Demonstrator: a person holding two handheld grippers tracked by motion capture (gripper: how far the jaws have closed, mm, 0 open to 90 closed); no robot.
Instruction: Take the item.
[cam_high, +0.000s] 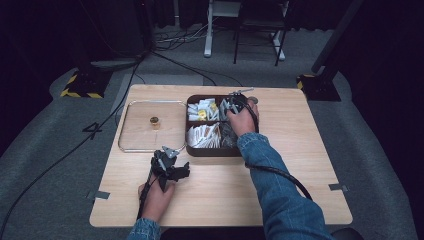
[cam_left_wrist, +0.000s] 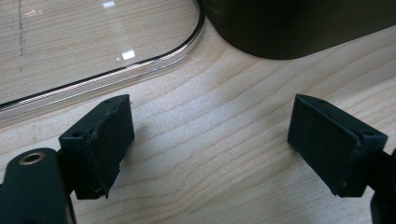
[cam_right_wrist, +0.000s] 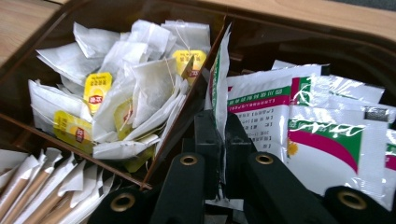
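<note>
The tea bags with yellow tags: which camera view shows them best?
The right gripper view: the tea bags lie close up in one compartment of the brown box, with their yellow tags plain. The high view shows them as small white and yellow specks. The left gripper view looks at the table.

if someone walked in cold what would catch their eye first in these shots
First, the dark compartment box at the table's far middle, crammed with white tea bags with yellow tags and green-and-pink sachets. The right tongs are shut on one upright sachet at the box's divider. Near the table's front, the left tongs sit open over bare wood, beside a clear lid with a small brass knob.
</note>
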